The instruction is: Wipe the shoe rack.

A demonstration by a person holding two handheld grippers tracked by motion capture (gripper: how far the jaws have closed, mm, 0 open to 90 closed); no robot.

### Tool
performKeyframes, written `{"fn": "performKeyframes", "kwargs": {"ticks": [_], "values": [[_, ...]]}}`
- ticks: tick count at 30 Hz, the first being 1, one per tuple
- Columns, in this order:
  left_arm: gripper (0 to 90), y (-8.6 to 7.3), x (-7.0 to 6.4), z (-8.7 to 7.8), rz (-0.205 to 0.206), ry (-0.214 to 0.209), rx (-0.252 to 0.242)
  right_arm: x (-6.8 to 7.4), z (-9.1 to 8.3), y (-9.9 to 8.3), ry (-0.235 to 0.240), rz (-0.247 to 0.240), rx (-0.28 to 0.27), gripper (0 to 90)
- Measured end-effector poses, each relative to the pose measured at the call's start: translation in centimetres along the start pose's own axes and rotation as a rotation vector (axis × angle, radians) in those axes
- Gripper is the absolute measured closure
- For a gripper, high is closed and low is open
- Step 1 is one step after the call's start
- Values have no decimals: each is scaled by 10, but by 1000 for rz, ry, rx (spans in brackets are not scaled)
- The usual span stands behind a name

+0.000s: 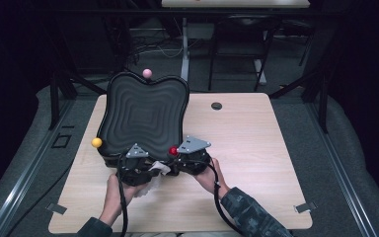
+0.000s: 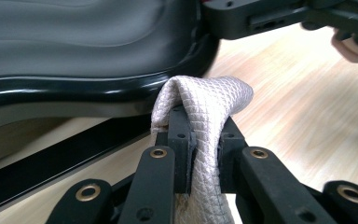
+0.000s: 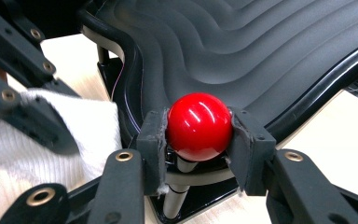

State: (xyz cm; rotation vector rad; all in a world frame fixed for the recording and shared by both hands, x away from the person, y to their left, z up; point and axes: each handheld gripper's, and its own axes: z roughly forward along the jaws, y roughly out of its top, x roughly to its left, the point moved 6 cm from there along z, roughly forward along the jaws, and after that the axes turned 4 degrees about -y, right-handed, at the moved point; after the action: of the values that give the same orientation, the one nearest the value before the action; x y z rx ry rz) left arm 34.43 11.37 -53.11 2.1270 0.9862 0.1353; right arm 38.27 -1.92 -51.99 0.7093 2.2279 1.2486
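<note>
Clamped between the jaws of the left gripper (image 2: 204, 154) in its own view, a pale quilted cloth (image 2: 205, 107) is arching up over the fingertips and trailing down between them — the jaws are closing on a fold of it. Just beyond the cloth, the glossy rim of a black wavy tray (image 2: 74, 51) is lying on the wooden table (image 2: 298, 107), with the fold sitting close against that rim.

In the right gripper view, the right gripper (image 3: 199, 140) is pinching a shiny red ball (image 3: 199, 126) squarely between its two pads; both pads are touching the ball's sides. The ball is sitting on a short post at the tray's near corner, and the tray's ridged surface is rising behind it.

From the high view, both grippers are working side by side at the tray's near edge, the left gripper (image 1: 137, 165) beside the right gripper (image 1: 190, 155), each held in a hand. A yellow ball (image 1: 96, 142) is standing at the tray's left corner and a pink ball (image 1: 147, 73) at its far edge — both well apart from the grippers.
</note>
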Motion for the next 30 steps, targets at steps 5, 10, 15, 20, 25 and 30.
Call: {"fn": "performKeyframes", "kwargs": {"ticks": [5, 10, 15, 20, 25, 30], "values": [[804, 4, -8, 10, 13, -6, 0, 0, 0, 0, -1, 0, 1, 601], [804, 5, -12, 18, 20, -7, -6, 0, 0, 0, 0, 1, 0, 601], [803, 8, -14, 23, 19, -16, -22, 0, 0, 0, -1, 3, 0, 601], [799, 10, -14, 27, 24, -28, -38, 0, 0, 0, 0, 3, 0, 601], [800, 10, -15, 27, 31, -27, -48, 0, 0, 0, 0, 3, 0, 601], [802, 9, -13, 24, 34, -29, -51, 0, 0, 0, 1, 1, 0, 601]]}}
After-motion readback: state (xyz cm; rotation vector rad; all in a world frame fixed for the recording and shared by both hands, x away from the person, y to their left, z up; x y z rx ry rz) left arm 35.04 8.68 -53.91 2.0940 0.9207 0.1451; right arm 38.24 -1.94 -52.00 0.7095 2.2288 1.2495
